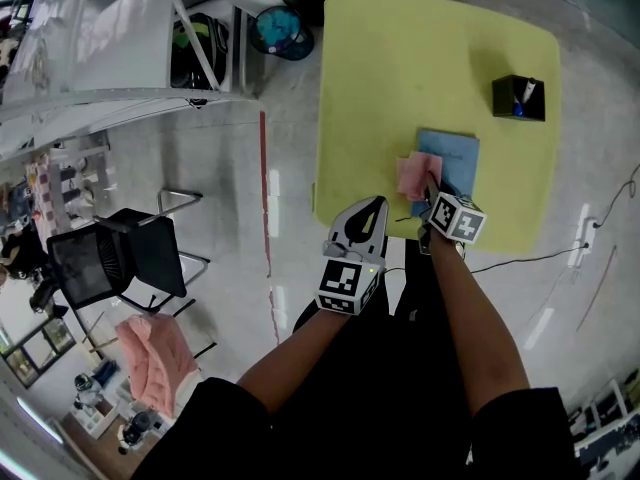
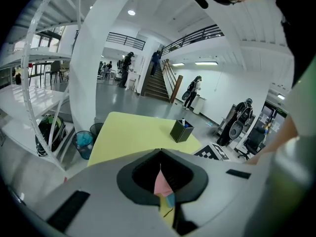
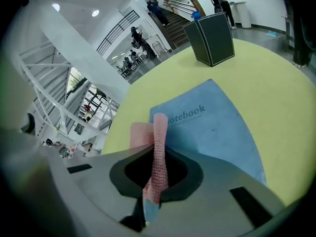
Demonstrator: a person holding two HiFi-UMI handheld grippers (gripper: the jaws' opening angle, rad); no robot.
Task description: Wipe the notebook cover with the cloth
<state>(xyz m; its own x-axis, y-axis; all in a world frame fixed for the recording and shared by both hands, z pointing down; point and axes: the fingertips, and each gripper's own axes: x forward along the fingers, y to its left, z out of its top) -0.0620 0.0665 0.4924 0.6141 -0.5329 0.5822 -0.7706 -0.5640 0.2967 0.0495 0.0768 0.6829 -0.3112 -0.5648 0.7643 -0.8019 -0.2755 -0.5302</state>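
- Pale polished floor (image 1: 290,158) surrounds a square yellow-green table (image 1: 400,58) in the head view. A blue softcover notebook (image 1: 455,158) lies flat on the table near its front edge. A black box-shaped pen holder (image 1: 519,97) stands well apart from the notebook, toward the far right corner.
- Head view, tools: the right gripper (image 1: 432,186) reaches over the notebook's left front corner. A pink knitted cloth (image 1: 411,174) lies at its tips, partly on the cover and partly past the notebook's left edge. The left gripper (image 1: 372,208) is off the table, just short of the front edge.
- Left gripper view: the left gripper (image 2: 160,153) has its jaws together at the tips, with nothing clamped. The table (image 2: 131,132) and the pen holder (image 2: 181,131) lie ahead.
- Right gripper view: the right gripper (image 3: 159,157) has its jaws closed on a fold of the cloth (image 3: 159,132), which stands up between them. The rest of the cloth rests on the notebook (image 3: 217,127) beside the printed title. The pen holder (image 3: 213,37) stands beyond on the table (image 3: 276,78).
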